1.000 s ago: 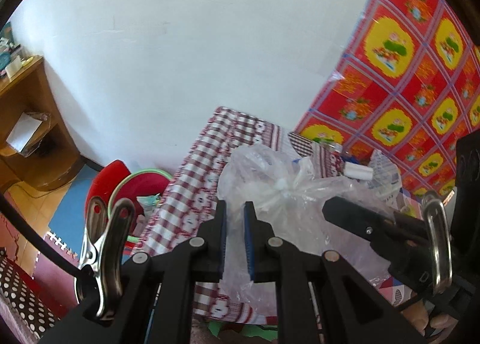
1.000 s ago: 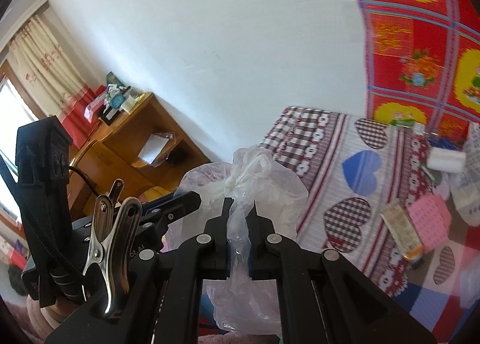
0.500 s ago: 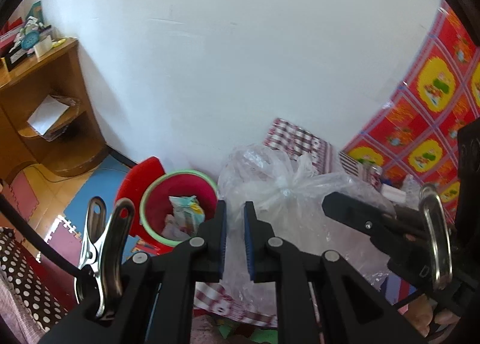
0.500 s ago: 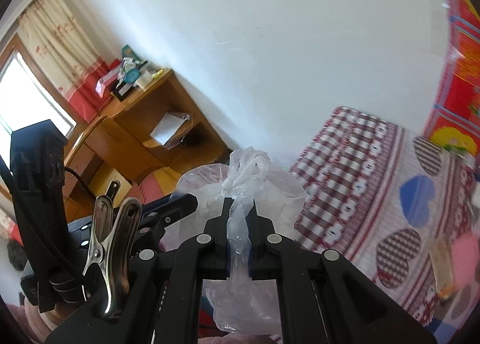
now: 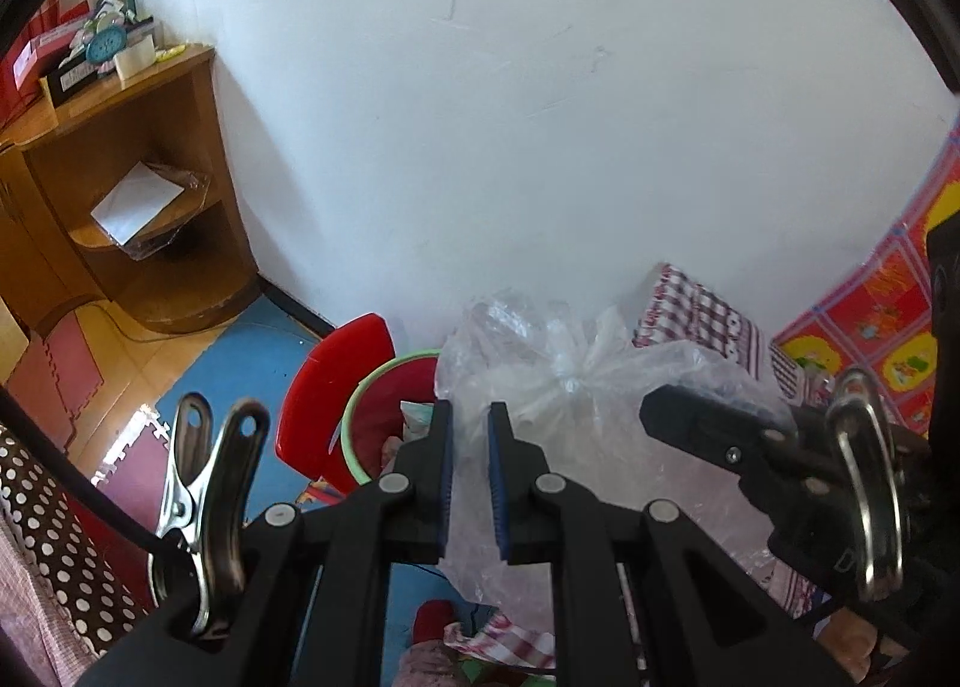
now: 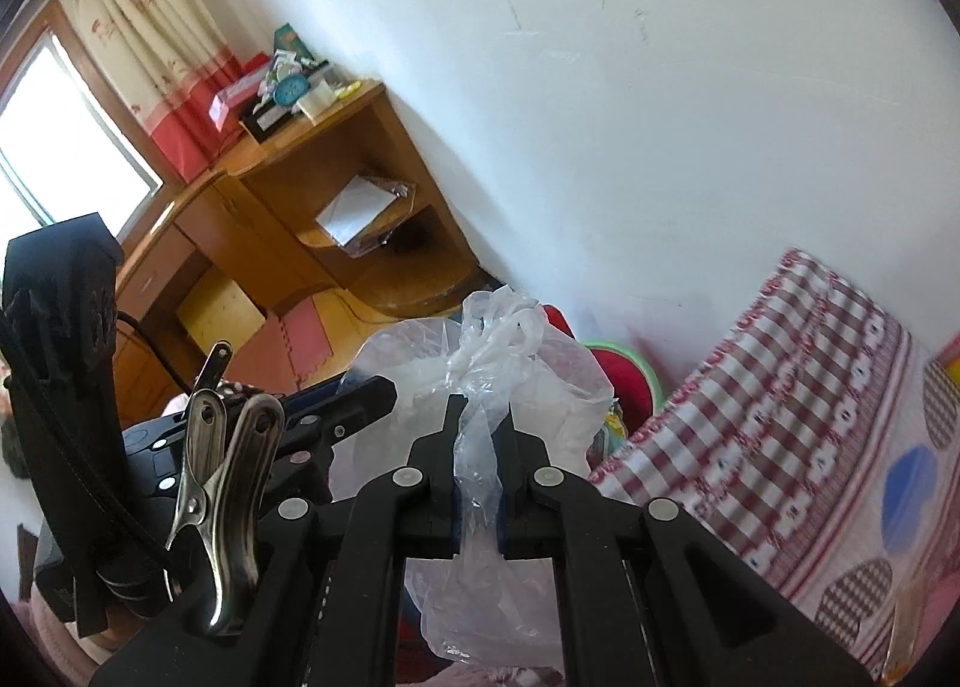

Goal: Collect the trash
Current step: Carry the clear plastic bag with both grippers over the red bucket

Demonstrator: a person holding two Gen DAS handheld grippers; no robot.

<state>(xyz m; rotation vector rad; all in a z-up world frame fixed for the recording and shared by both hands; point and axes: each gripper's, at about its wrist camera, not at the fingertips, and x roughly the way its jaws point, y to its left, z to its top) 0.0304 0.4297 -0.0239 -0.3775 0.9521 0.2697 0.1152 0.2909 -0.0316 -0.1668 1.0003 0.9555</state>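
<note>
Both grippers tilted steeply downward, side by side. Right gripper (image 6: 480, 417) clamped shut on the twisted neck of a clear, crinkled plastic trash bag (image 6: 480, 387); knotted top sticking up past the fingers (image 6: 441, 447), body of the bag hanging below. Left gripper (image 5: 470, 423) drawn in as far as it goes, blue-padded fingers (image 5: 444, 447) parallel with a narrow slit between; bag seen behind that slit, nothing gripped as far as can be told. Right gripper's black tip reaching into the left wrist view from the right, against the bag.

Bag held in the air, above the near edge of a red-and-white checked cover with heart patches (image 6: 810, 387) on the right. Just beyond and to the left, on the floor, a round red bin with a green rim (image 5: 384, 411), crumpled wrappers inside, red lid upright behind it. Farther left, a wooden corner shelf (image 5: 150, 177) against the white wall. No readable writing; print on the red-and-yellow wall cloth (image 5: 888, 339) too small to make out.
</note>
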